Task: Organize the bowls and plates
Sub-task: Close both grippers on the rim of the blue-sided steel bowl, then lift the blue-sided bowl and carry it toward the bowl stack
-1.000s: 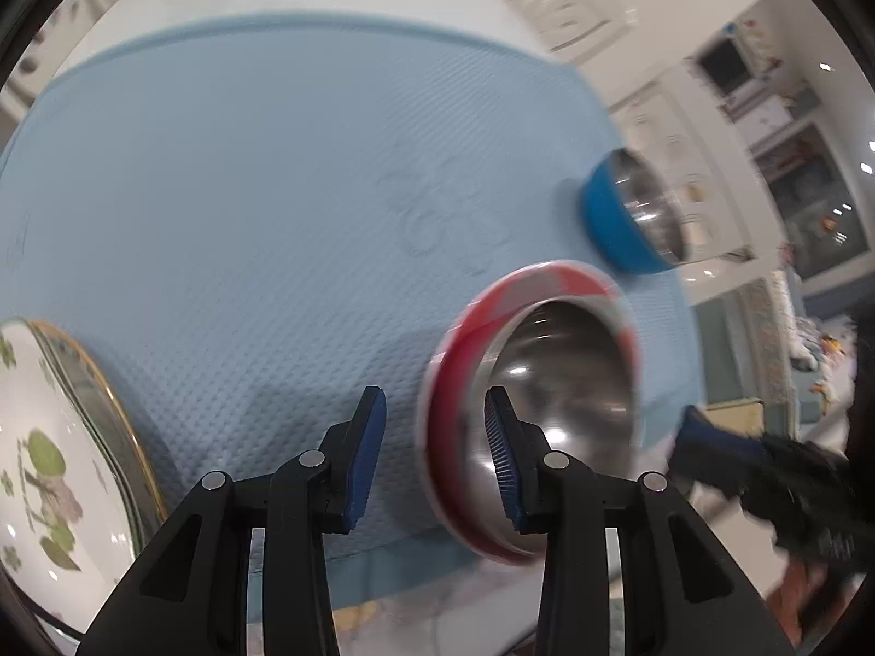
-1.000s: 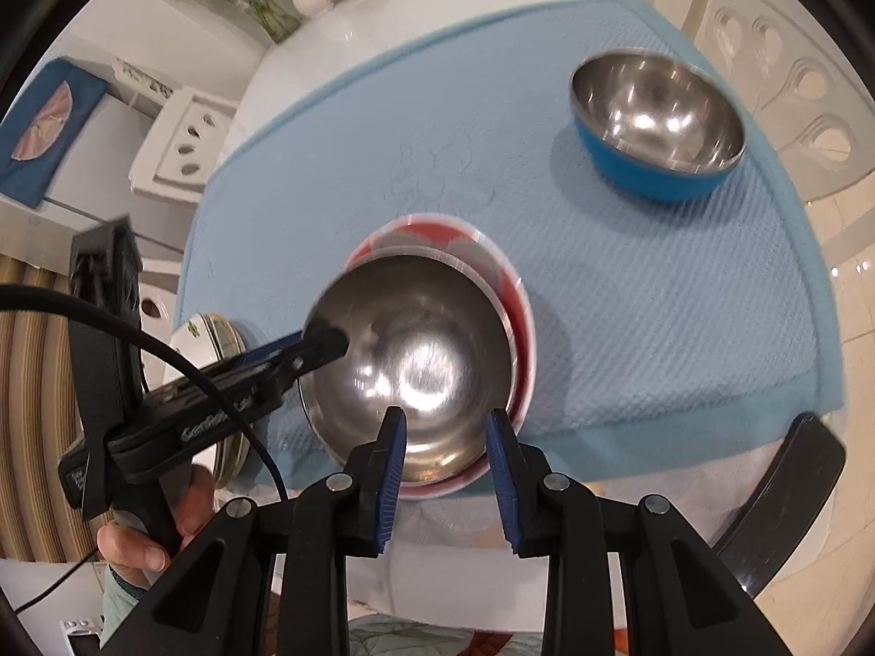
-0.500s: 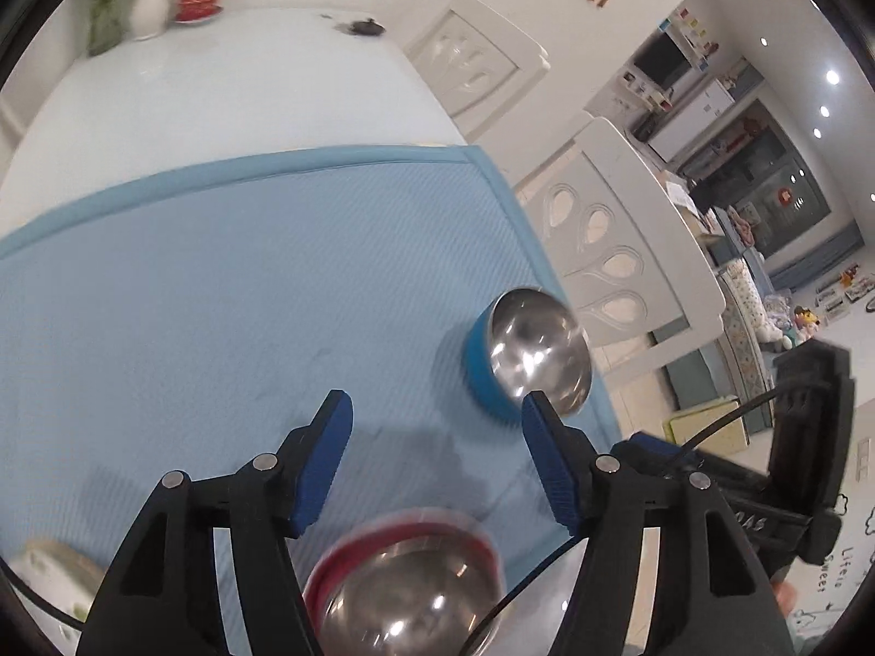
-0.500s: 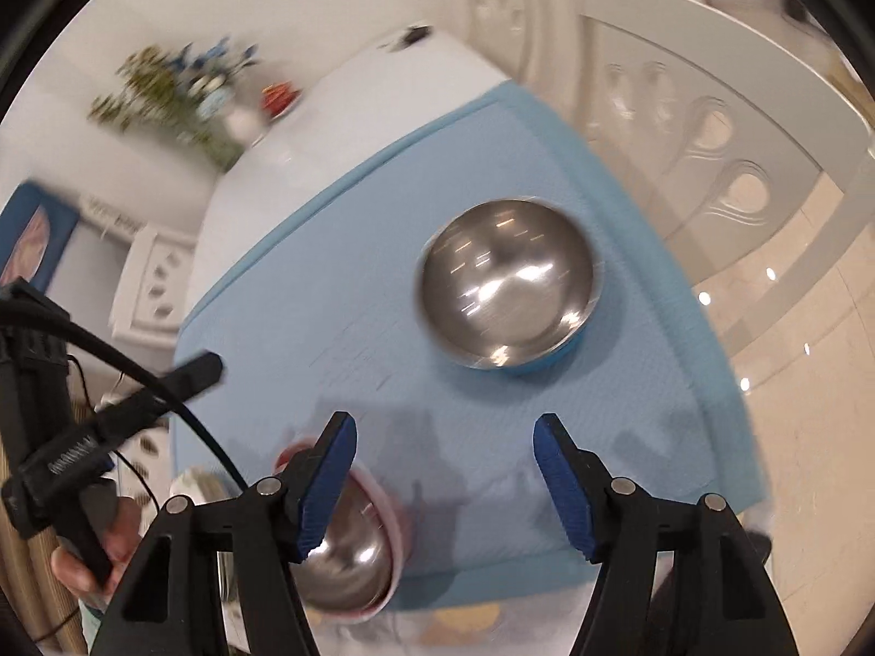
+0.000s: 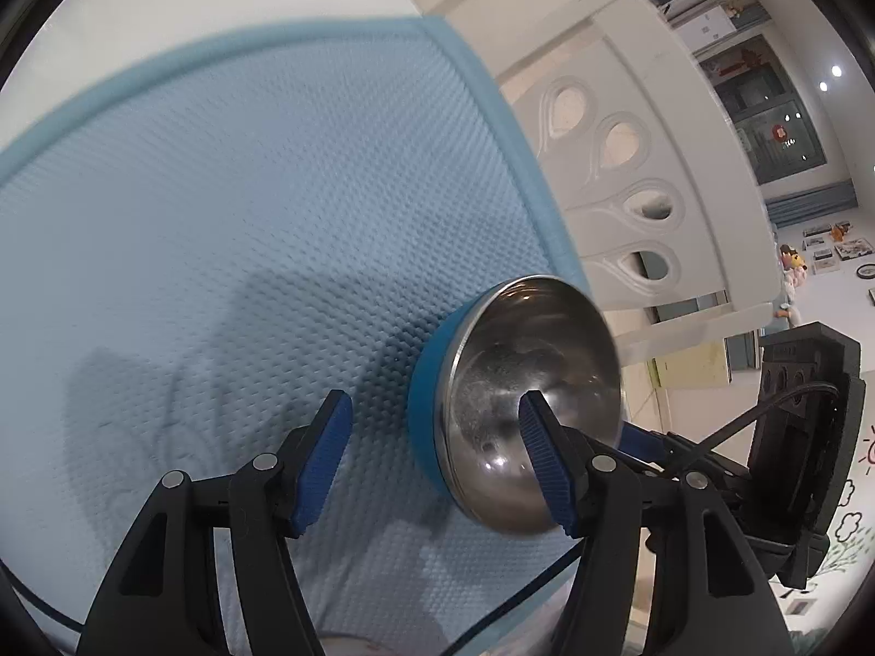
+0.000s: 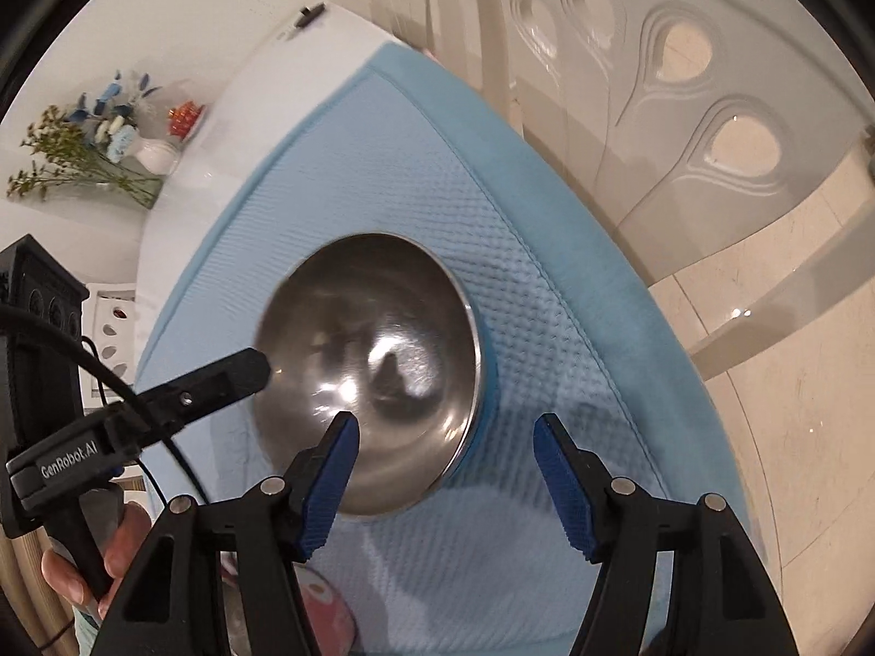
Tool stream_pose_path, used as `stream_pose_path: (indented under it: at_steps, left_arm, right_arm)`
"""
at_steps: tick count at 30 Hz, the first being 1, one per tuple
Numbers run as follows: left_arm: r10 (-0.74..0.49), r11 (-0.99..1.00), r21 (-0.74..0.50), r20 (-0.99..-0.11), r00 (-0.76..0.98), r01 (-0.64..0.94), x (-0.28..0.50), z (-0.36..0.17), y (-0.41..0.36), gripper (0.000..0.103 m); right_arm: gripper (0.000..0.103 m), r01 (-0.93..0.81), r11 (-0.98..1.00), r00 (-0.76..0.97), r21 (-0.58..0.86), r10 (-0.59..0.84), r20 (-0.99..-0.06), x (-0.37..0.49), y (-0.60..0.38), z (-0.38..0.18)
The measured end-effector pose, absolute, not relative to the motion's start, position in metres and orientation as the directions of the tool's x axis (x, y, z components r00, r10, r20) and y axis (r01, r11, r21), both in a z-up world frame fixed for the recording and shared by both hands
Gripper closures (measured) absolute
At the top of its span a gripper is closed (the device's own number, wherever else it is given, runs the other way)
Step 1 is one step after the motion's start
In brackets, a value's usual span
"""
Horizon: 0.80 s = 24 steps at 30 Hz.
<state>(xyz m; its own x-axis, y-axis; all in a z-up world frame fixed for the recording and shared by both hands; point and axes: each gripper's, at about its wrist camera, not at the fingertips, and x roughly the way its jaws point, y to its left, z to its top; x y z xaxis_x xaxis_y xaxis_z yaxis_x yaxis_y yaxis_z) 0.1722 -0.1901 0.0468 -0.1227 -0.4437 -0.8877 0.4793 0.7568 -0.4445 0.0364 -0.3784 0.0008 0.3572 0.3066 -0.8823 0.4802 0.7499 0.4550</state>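
Closing on the blue bowl [image 5: 432,410], both tools stand with jaws spread and nothing between the pads. In the left wrist view the left tool [image 5: 432,462] straddles the bowl's near rim at lower centre of the frame, one pad outside the blue wall and one over the steel hollow, with no pad pressing. In the right wrist view the right tool [image 6: 445,478] brackets the opposite rim at lower centre, likewise not gripping. The jaws have just been opening.

The bowl sits near the right edge of the pale blue mat [image 5: 219,191] on the white counter [image 6: 219,126]. Its lining is polished, mirror-bright steel; its outer shell is matte blue. The mat is dimpled and soft-edged. A red-rimmed bowl [image 6: 328,609] shows at the bottom edge, so stacking looks partly done, this bowl outstanding.
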Motion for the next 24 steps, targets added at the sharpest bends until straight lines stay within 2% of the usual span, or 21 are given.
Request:
stream_pose_path:
  at_steps: [4,7,12,14,19,24]
  left_arm:
    - [-0.443,0.758,-0.468,-0.880,-0.168,0.453,0.176,0.030,-0.195,0.049]
    - [-0.450,0.757,-0.486,-0.872,-0.190,0.436,0.178,0.024,-0.196,0.057]
    - [-0.461,0.742,-0.509,-0.860,-0.220,0.436,0.173,0.019,-0.203,0.074]
    - [-0.455,0.740,-0.502,-0.864,-0.218,0.448,0.170,0.018,-0.210,0.076]
    - [-0.460,0.733,-0.486,-0.869,-0.179,0.475,0.158,0.032,-0.209,0.076]
    - [-0.503,0.723,-0.490,-0.857,-0.115,0.487,0.144,0.067,-0.196,0.076]
  right_arm:
    - [0.044,0.482,0.744,0.339,0.463,0.329,-0.881,0.041,-0.382,-0.017]
    - [0.048,0.483,0.738,0.336,0.472,0.341,-0.878,0.043,-0.385,-0.025]
    - [0.066,0.459,0.758,0.343,0.464,0.330,-0.879,0.043,-0.383,-0.027]
    - [0.077,0.458,0.756,0.341,0.467,0.336,-0.878,0.043,-0.382,-0.030]
    - [0.078,0.467,0.761,0.335,0.451,0.319,-0.886,0.044,-0.373,-0.024]
    - [0.078,0.432,0.787,0.383,0.440,0.282,-0.880,0.039,-0.360,0.010]
